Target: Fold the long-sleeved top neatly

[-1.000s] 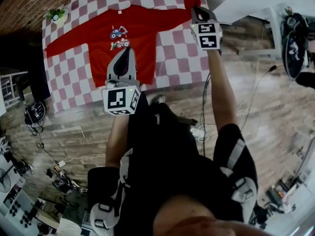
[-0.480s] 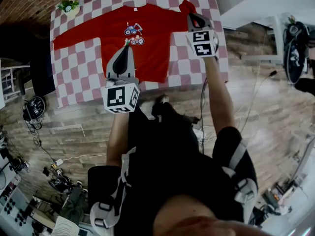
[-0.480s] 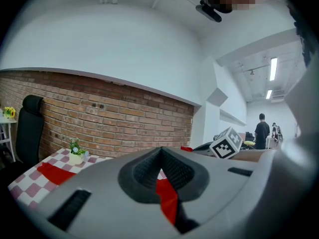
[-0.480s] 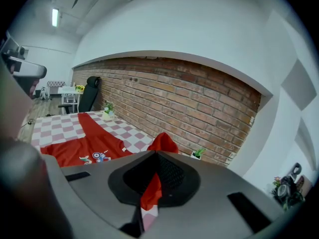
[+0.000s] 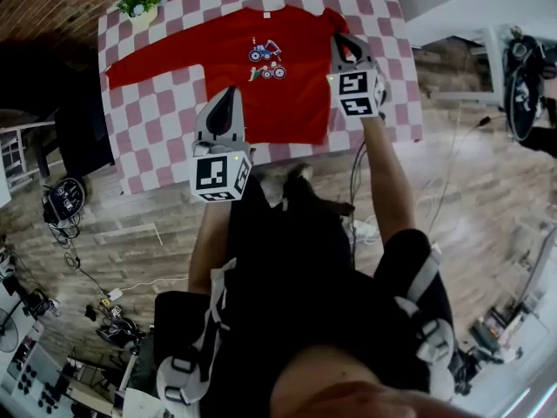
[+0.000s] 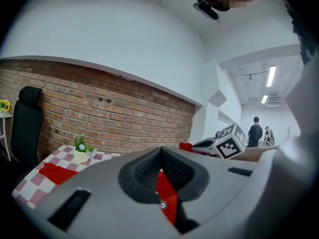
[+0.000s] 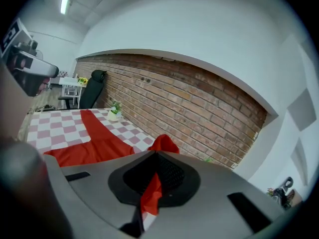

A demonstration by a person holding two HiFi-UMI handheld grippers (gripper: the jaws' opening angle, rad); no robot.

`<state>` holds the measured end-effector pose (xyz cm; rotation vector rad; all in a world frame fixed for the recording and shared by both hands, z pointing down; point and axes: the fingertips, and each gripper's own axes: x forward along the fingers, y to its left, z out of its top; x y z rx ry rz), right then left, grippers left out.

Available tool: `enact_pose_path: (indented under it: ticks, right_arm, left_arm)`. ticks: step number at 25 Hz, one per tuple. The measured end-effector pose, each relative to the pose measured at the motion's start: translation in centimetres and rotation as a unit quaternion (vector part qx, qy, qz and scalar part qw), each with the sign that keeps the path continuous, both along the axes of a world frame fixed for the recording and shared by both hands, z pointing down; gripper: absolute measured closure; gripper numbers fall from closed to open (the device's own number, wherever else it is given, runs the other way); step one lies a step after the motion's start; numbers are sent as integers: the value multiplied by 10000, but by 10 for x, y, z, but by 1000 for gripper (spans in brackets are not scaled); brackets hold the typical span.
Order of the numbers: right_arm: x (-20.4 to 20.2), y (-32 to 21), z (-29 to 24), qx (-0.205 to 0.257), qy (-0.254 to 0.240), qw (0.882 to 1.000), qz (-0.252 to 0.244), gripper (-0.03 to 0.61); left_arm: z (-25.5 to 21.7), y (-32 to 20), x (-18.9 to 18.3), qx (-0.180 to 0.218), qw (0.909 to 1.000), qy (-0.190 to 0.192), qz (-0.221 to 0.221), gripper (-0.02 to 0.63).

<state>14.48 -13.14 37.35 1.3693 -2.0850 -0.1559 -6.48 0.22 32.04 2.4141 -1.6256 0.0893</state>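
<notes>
A red long-sleeved top [image 5: 287, 103] with a small vehicle print lies front up on the checked table [image 5: 165, 116]. Its left sleeve [image 5: 165, 55] stretches out flat toward the table's left. My right gripper [image 5: 342, 43] hangs over the top's right shoulder, shut on the right sleeve. Red cloth [image 7: 149, 198] is pinched between its pads, and the sleeve rises in a hump [image 7: 162, 143] just beyond. My left gripper [image 5: 229, 94] hovers shut above the body's left side. The top's red [image 6: 167, 203] shows through the slit under its pads, and no cloth looks lifted.
A small potted plant [image 5: 137, 5] stands at the table's far left corner by the brick wall [image 6: 99, 108]. A black chair [image 6: 27, 118] is to the left of the table. Cables and gear [image 5: 65, 198] lie on the wooden floor. People [image 6: 255, 131] stand far off.
Both grippers have travelled left across the top. The right one drew the outstretched right sleeve in toward the body, so its end now sits bunched by the shoulder.
</notes>
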Motion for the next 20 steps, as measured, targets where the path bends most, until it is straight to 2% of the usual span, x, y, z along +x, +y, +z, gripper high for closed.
enact_pose_path:
  ticks: [7, 14, 20]
  right_arm:
    - [-84, 37, 6, 185, 70, 9995, -226, 568]
    - [-153, 86, 44, -20, 136, 9988, -475, 568]
    - [-197, 123, 80, -192, 224, 9969, -728, 568]
  left_arm:
    - [9, -1, -58, -37, 9998, -5, 172, 611]
    - [20, 12, -100, -101, 9994, -31, 330, 611]
    - [38, 21, -124, -160, 9992, -37, 366, 611]
